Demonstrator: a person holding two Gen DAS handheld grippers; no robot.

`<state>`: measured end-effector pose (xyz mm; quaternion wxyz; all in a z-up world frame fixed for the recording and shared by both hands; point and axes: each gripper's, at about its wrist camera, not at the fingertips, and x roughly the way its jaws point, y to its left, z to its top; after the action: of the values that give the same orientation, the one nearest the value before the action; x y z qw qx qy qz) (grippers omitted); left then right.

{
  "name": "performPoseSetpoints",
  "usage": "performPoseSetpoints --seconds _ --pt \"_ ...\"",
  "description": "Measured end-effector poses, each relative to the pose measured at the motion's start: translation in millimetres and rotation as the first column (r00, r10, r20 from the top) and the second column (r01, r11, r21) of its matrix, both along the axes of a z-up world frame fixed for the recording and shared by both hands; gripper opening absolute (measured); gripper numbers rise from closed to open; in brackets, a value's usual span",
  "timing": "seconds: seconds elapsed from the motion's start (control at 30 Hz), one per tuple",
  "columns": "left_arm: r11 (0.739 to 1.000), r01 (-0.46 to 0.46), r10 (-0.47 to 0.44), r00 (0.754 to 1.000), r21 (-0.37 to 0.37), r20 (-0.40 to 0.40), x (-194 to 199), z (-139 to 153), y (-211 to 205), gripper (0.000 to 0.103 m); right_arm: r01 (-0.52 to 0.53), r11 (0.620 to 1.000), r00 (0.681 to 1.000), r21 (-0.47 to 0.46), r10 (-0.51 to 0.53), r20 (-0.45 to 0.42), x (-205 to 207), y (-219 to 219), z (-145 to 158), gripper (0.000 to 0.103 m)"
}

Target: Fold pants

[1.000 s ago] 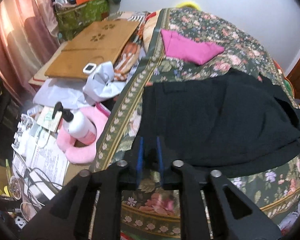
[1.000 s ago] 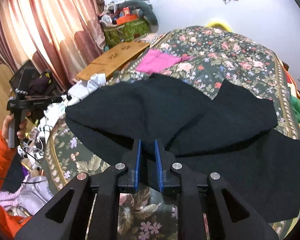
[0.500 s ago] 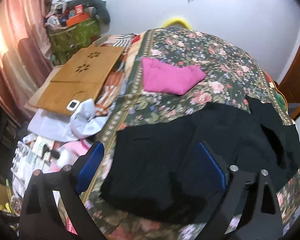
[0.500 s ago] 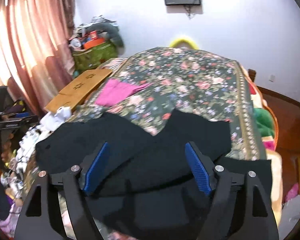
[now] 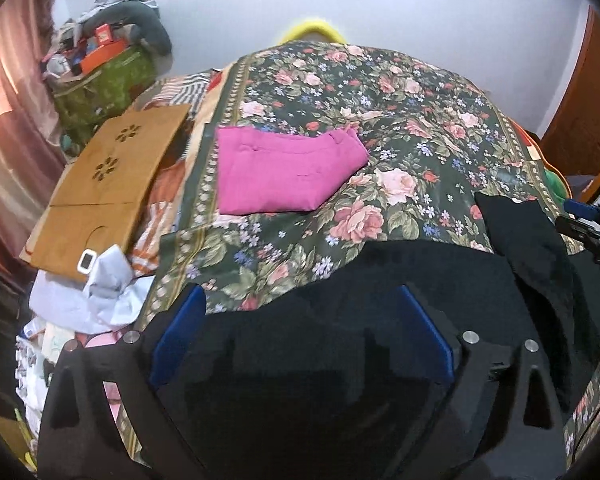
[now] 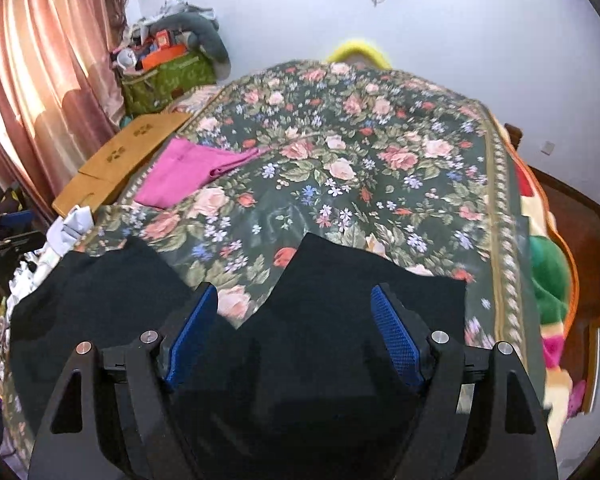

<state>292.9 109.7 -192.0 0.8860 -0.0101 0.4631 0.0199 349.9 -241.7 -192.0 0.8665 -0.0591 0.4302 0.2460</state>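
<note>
- Left gripper (image 5: 300, 332): blue pads spread wide apart, nothing between them but black cloth lying below.
- Right gripper (image 6: 294, 328): pads likewise wide apart, gripping nothing, hovering over black cloth.
- Black pants (image 5: 400, 280): spread on the near end of the bed (image 5: 380, 92), on the floral cover, under and ahead of both grippers.
- In the left view, one flap of the pants doubled over at the right, rising to a point near the bed's right border.
- In the right view, pants (image 6: 340, 280) showing two dark lobes with a wedge of floral cover between them; right lobe ending in a pointed corner toward the middle of the bed (image 6: 380, 128).
- Pink garment (image 5: 284, 172): folded flat, farther up the bed near its left border, well apart from the pants; seen also in the right view (image 6: 188, 170).
- Wooden board (image 5: 112, 188): beside the bed on the left, with flower-shaped cutouts, a small white device (image 5: 87, 260) at its near corner.
- White cloth (image 5: 108, 276): crumpled just below the board.
- Green bag (image 5: 100, 80): in the far left corner, piled with clutter, beside the pink curtain (image 6: 40, 60).
- Yellow object (image 5: 310, 28): peeking over the far end of the bed, against the white wall.
- Right gripper visible at the right edge of the left view (image 5: 592, 228), just off the pants' edge.
</note>
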Motion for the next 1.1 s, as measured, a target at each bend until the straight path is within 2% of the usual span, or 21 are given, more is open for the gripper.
performPoseSetpoints --seconds 0.17,0.4,0.47,0.57,0.63,0.73,0.87,1.0,1.1 --pt "1.000 0.004 -0.003 1.000 0.019 -0.029 31.6 -17.7 -5.4 0.097 -0.020 0.999 0.998 -0.026 0.019 -0.062 39.8 13.8 -23.3 0.076" --pt "1.000 0.023 -0.022 0.998 0.018 -0.063 52.1 -38.8 -8.7 0.097 -0.056 0.996 0.984 -0.066 0.044 -0.172 85.0 30.8 -64.8 0.074" --pt "0.999 0.031 -0.030 0.997 0.017 -0.075 55.4 -44.7 -10.1 0.097 -0.070 0.994 0.977 -0.089 0.050 -0.208 92.7 34.3 -77.3 0.065" --pt "0.999 0.038 -0.035 0.995 0.033 -0.092 58.3 -52.4 -13.5 0.097 -0.069 0.994 0.977 -0.087 0.050 -0.207 94.7 35.3 -84.5 0.055" --pt "0.998 0.044 -0.040 0.994 0.042 -0.100 59.0 -55.9 -16.7 0.097 -0.069 0.993 0.982 -0.095 0.051 -0.183 91.8 34.7 -85.9 0.035" --pt "0.998 0.053 -0.049 0.993 0.035 -0.109 57.9 -58.2 -22.0 0.097 -0.071 0.993 0.987 -0.098 0.056 -0.154 87.0 31.7 -84.9 0.016" --pt "0.997 0.073 -0.071 0.990 0.013 -0.123 53.2 -55.9 -32.6 0.097 -0.048 0.998 0.983 -0.044 0.040 -0.180 86.9 22.7 -74.8 0.013" --pt "0.995 0.100 -0.099 0.985 -0.002 -0.140 45.1 -53.7 -50.4 0.097 -0.010 1.000 0.994 0.018 0.012 -0.108 66.9 -0.4 -37.0 0.013" --pt "0.991 0.135 -0.132 0.980 0.014 -0.149 37.9 -51.4 -68.8 0.097 0.011 0.998 0.999 0.056 -0.009 -0.035 48.1 -23.6 -3.9 0.013"
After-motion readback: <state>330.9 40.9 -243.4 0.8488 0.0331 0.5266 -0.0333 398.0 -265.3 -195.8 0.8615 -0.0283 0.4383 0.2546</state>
